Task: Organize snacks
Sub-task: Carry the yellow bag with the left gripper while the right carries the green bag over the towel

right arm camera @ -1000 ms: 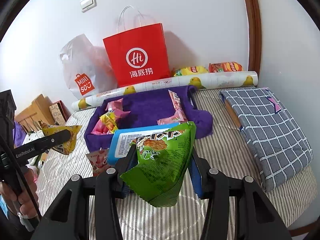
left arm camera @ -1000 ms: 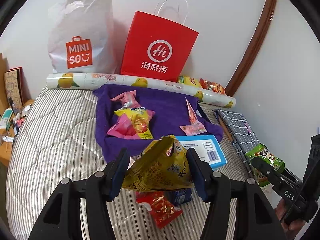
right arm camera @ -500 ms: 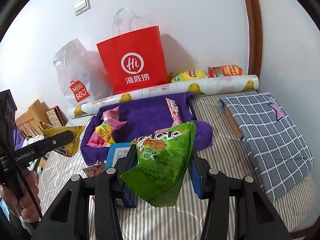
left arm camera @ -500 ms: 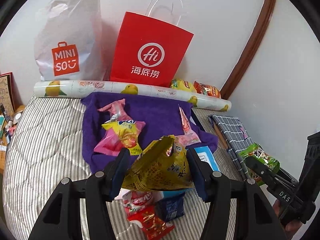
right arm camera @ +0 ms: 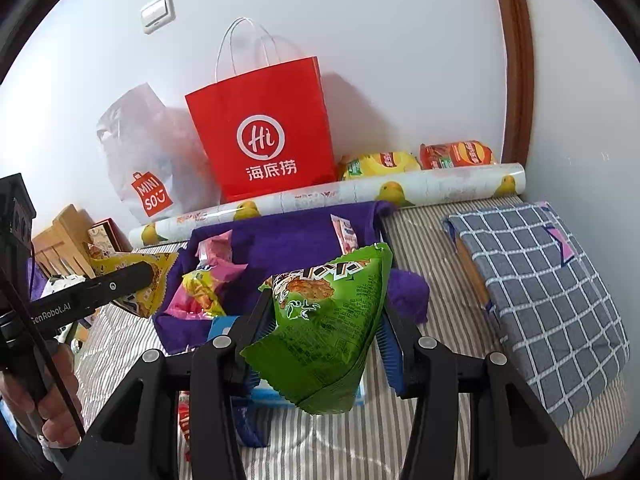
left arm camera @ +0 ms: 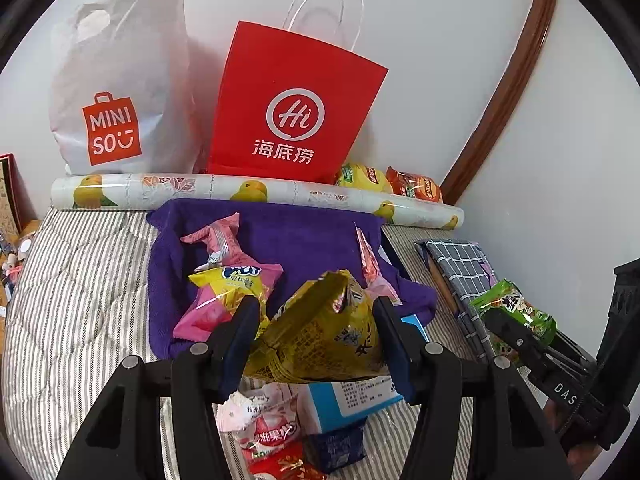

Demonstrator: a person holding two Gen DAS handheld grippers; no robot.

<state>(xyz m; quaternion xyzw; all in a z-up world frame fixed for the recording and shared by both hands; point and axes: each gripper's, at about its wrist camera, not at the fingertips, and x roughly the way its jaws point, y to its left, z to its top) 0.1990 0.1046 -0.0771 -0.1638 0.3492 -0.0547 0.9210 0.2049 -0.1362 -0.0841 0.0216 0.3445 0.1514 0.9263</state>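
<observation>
A striped quilt [left arm camera: 80,300] covers the bed below a white wall [right arm camera: 380,40]; a soft purple towel [left arm camera: 304,236] lies on it. The left gripper [left arm camera: 316,332] clamps a crinkly yellow packet [left arm camera: 324,340], the right gripper [right arm camera: 320,320] a glossy green packet [right arm camera: 328,320] — both now farther over the towel than a second ago.

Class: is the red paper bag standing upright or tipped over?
Upright. The red paper bag stands against the wall, handles pointing up, logo reading level, behind the patterned roll.
</observation>
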